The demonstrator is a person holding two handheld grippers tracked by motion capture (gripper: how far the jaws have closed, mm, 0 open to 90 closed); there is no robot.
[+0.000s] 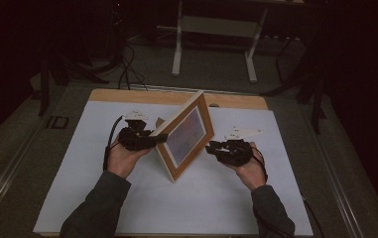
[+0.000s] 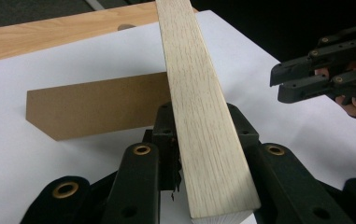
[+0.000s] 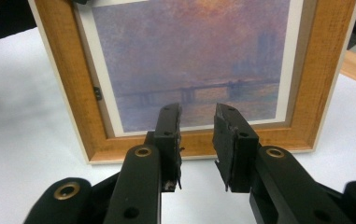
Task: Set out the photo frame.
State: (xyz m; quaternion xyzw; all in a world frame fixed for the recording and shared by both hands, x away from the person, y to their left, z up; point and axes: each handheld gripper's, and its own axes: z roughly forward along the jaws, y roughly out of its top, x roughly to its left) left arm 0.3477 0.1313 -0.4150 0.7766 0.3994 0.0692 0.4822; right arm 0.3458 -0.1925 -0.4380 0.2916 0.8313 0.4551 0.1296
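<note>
Gripped in the left hand-held gripper (image 1: 153, 140), which is matt black with brass-coloured rivets, the rectangular wooden picture frame (image 1: 190, 106) shows a pale oak-grained edge. Facing the black right hand-held gripper (image 3: 197, 140), its front is honey-orange wood around a white mat and a hazy violet-and-orange river painting. Behind the frame leans a plain brown cardboard stand (image 2: 96, 102). The desk (image 1: 127, 95) is light wood under a white sheet.
</note>
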